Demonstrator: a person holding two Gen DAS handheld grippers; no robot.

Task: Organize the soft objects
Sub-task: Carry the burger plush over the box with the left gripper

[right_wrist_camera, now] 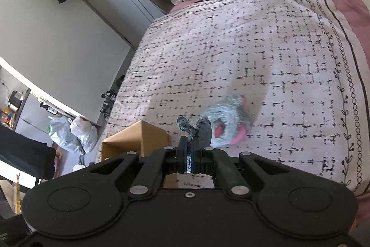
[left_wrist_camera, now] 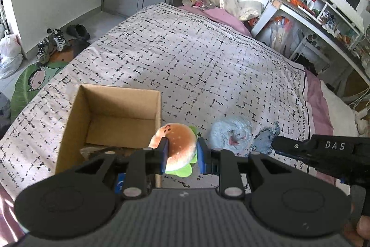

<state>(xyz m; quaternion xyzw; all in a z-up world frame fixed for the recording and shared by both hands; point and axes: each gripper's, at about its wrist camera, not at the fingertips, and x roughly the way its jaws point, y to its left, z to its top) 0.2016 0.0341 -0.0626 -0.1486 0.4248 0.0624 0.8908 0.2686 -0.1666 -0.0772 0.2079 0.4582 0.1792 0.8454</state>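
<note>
From the left wrist camera, a soft burger toy (left_wrist_camera: 179,146) is seen squeezed between the blue pads of the left gripper (left_wrist_camera: 181,155), so the jaws are clenched on it. The toy is held up, just beside the right wall of the open cardboard box (left_wrist_camera: 111,112) and a little over its rim. The box sits on the bed cover (left_wrist_camera: 196,61), and its floor looks mostly bare, though something dark can be made out at its near end. To do this step well, the burger toy should be carried over the middle of the box and lowered inside before the pads are let go, so the rim is not bumped and the box is not pushed along the bed. The right gripper (left_wrist_camera: 276,145) is seen at the right edge, next to a fluffy blue toy (left_wrist_camera: 231,133).

From the right wrist camera, the jaws of the right gripper (right_wrist_camera: 190,154) are seen pressed tight on a thin strip of grey cloth (right_wrist_camera: 202,131). This cloth looks joined to the fluffy blue toy (right_wrist_camera: 231,124) with pink ears, which hangs just past the fingers above the bed cover (right_wrist_camera: 254,50). The picture is blurred there, so it cannot be told if the toy is fully off the bed. A corner of the box (right_wrist_camera: 138,138) is seen to the left. The thin grip could slip, so the toy should be moved slowly and dropped in after the burger toy, so the two grippers do not knock together
</note>
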